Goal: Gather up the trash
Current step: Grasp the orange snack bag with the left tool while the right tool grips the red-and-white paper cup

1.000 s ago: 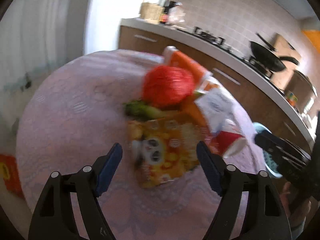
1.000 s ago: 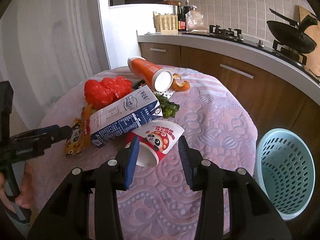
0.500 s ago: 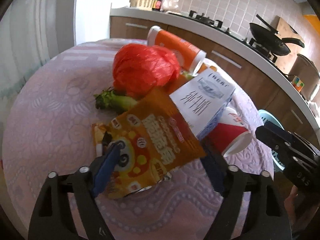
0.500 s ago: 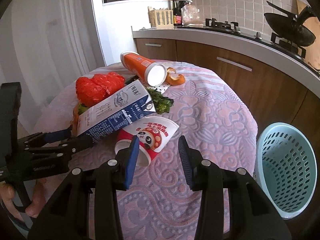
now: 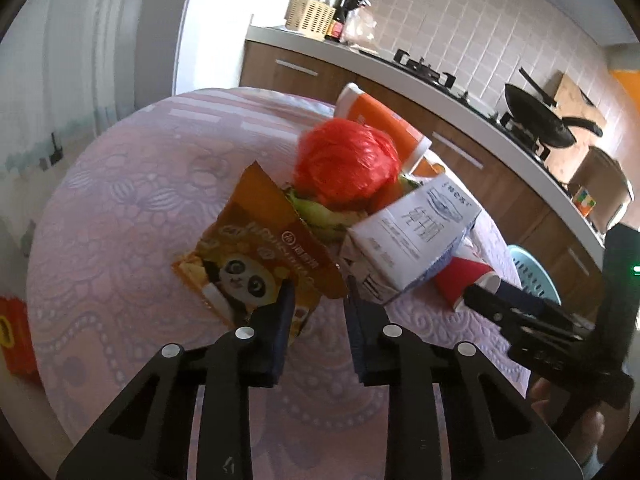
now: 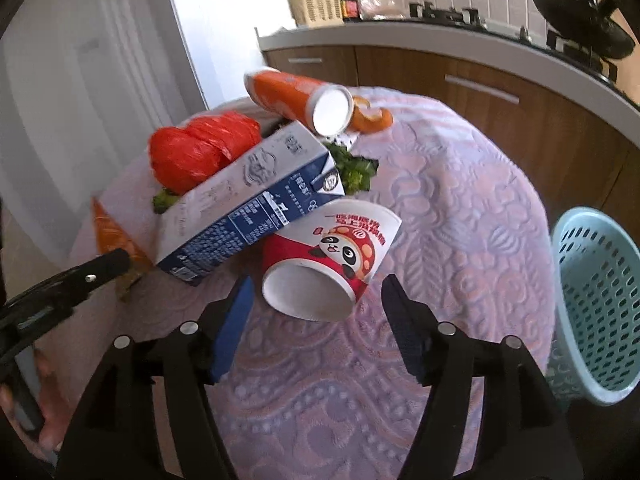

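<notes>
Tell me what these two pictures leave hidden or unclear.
- Left view: the snack bag's lower corner sits behind the left tongs; the grip cannot be confirmed.
- Right view: the milk carton covers most of that bag.
- Right view: the frame edge cuts off the blue basket.

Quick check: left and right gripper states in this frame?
Left gripper: shut on the snack bag.
Right gripper: open, empty, around the paper cup.
</notes>
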A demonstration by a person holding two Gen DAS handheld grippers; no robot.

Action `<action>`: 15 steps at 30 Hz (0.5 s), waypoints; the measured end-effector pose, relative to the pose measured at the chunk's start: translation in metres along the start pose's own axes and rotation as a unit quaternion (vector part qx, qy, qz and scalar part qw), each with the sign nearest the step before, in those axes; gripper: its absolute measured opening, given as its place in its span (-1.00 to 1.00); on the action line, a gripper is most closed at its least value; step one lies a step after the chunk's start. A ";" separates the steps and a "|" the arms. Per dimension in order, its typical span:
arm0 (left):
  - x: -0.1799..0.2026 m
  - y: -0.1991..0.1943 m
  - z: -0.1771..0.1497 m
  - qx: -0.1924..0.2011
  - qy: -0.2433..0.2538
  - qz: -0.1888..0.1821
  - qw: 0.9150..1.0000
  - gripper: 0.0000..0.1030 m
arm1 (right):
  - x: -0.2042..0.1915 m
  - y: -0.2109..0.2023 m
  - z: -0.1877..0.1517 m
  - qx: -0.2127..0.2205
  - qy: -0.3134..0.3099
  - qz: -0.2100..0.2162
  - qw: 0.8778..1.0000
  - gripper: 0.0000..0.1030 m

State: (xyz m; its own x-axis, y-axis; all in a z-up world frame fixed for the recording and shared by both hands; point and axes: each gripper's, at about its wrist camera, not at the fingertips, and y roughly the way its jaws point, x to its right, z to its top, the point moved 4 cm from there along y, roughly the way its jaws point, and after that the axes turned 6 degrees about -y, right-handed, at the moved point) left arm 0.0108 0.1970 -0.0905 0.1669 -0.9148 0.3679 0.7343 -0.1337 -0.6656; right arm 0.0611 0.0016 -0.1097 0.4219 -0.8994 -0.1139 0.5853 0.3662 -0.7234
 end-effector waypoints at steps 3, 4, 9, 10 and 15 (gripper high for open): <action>-0.007 -0.002 0.002 0.002 -0.014 -0.004 1.000 -0.47 | 0.001 0.012 0.001 -0.017 0.008 -0.012 1.000 0.23; -0.010 -0.002 0.003 0.005 -0.019 -0.001 1.000 -0.45 | 0.002 0.016 0.002 -0.021 0.014 -0.010 1.000 0.23; -0.020 0.000 0.013 0.011 -0.038 0.011 0.999 -0.60 | 0.005 0.023 0.007 -0.028 0.019 -0.016 0.999 0.22; -0.022 0.000 0.014 0.013 -0.044 0.009 0.999 -0.70 | 0.005 0.021 0.006 -0.027 0.018 -0.018 0.999 0.22; -0.025 -0.005 0.016 0.027 -0.047 0.010 0.998 -0.97 | 0.010 0.014 0.004 -0.019 0.012 -0.027 0.999 0.19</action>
State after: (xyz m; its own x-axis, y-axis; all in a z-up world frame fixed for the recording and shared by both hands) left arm 0.0137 0.2268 -0.0862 0.2412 -0.8764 0.4168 0.7648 -0.0927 -0.6375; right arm 0.0761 -0.0014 -0.1183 0.3734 -0.9234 -0.0887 0.5801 0.3070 -0.7544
